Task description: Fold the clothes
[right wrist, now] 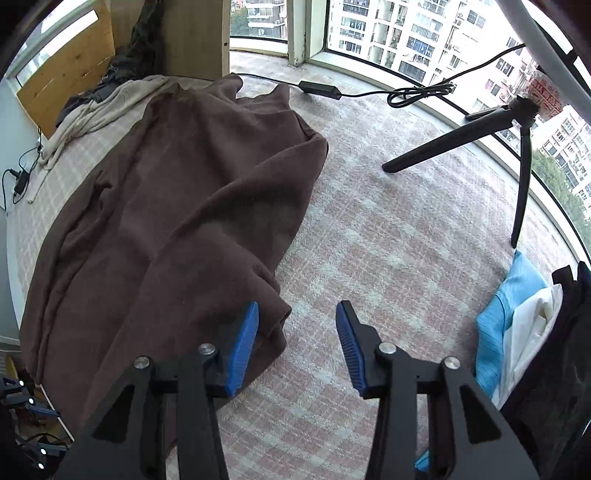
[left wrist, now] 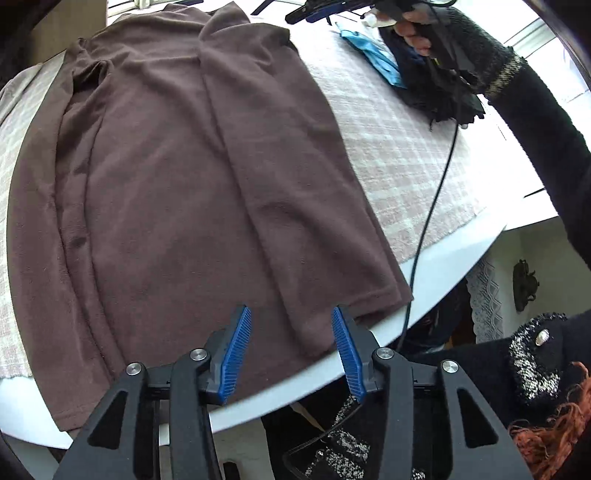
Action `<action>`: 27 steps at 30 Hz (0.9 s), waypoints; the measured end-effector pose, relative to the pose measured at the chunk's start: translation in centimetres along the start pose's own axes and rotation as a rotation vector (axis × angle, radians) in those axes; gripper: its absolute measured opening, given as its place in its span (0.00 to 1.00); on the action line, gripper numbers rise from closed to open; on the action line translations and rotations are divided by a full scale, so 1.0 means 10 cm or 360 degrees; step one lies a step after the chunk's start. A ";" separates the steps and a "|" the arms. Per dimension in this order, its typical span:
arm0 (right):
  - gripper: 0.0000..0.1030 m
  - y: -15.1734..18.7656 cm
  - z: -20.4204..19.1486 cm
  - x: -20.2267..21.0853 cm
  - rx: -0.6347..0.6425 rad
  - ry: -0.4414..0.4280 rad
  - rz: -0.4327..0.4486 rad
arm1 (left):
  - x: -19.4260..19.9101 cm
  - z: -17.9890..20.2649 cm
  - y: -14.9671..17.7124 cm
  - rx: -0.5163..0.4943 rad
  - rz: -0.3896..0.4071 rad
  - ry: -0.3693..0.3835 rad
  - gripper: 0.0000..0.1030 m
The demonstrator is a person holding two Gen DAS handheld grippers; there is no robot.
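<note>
A brown long-sleeved garment (left wrist: pixel 177 166) lies flat on the checked tablecloth (left wrist: pixel 399 147), its right side folded inward along its length. My left gripper (left wrist: pixel 291 317) hangs open just above the hem near the table's front edge, and no cloth sits between its blue pads (left wrist: pixel 236 354). In the right wrist view the same garment (right wrist: pixel 177 206) fills the left half, with a rumpled fold at its near edge. My right gripper (right wrist: pixel 299 306) is open; its left pad (right wrist: pixel 242 350) is over that fold, its right one over bare tablecloth. A hand holds the right gripper (left wrist: pixel 321 13) at the top of the left wrist view.
A blue garment (right wrist: pixel 506 306) and white and dark clothes are stacked at the right. A black tripod (right wrist: pixel 517 147) stands at the back right, with a power adapter (right wrist: pixel 319 88) and cable behind. A beige cloth (right wrist: pixel 99 107) lies at the far left. A black cable (left wrist: pixel 432 206) hangs over the table edge (left wrist: pixel 443 266).
</note>
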State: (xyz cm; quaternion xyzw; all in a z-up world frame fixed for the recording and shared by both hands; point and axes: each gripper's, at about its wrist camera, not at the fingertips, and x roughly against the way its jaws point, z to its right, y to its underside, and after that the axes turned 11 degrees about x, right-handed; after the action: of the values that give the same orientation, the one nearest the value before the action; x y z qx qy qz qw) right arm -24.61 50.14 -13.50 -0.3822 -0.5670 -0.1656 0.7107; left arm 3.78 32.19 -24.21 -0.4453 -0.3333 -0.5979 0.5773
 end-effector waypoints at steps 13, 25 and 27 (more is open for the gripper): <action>0.03 -0.77 0.34 -0.93 -0.0169 -0.0145 -0.0088 | -0.26 -0.07 -0.02 0.0005 -0.0050 0.0073 0.17; 0.17 -1.04 -0.08 -0.92 0.0406 0.0285 -0.0173 | -0.21 -0.13 -0.06 -0.0001 -0.0083 0.0142 0.16; 0.45 -0.91 -0.01 -0.70 0.0305 0.0212 -0.0107 | -0.16 -0.14 -0.06 0.0001 -0.0075 0.0140 0.16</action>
State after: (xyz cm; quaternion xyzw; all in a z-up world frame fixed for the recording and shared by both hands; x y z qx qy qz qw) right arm -32.69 42.73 -16.81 -0.2815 -0.5441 -0.1594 0.7742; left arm 2.89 31.55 -26.13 -0.4104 -0.3179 -0.6302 0.5773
